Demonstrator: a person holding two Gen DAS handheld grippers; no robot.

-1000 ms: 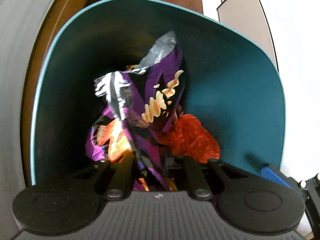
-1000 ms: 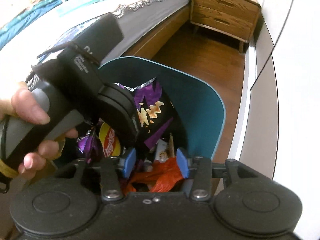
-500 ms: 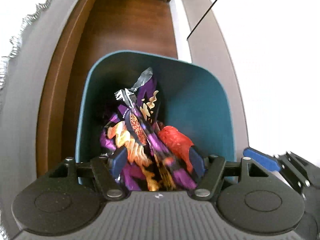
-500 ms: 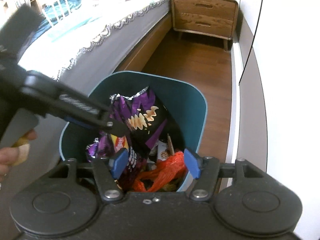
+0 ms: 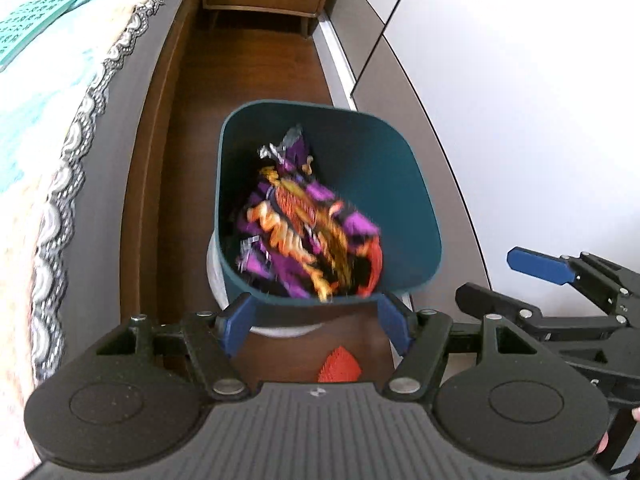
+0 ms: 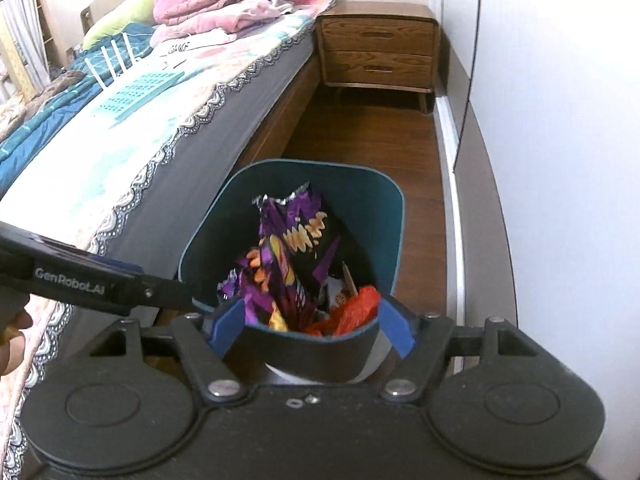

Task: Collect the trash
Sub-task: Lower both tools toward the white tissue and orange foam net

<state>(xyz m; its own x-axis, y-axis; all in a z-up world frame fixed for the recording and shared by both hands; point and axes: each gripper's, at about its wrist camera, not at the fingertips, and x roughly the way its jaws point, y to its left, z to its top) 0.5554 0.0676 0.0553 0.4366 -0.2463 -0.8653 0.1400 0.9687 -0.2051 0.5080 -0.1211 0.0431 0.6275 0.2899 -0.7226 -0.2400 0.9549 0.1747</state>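
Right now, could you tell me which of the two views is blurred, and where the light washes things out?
Left wrist view: wrappers in the bin smeared by motion blur, wall washed pale. Right wrist view: wrappers fairly sharp, wall overexposed, bed edge bowed by the fisheye.

We see bin on floor between bed left, wall right; wrappers inside; nightstand behind.
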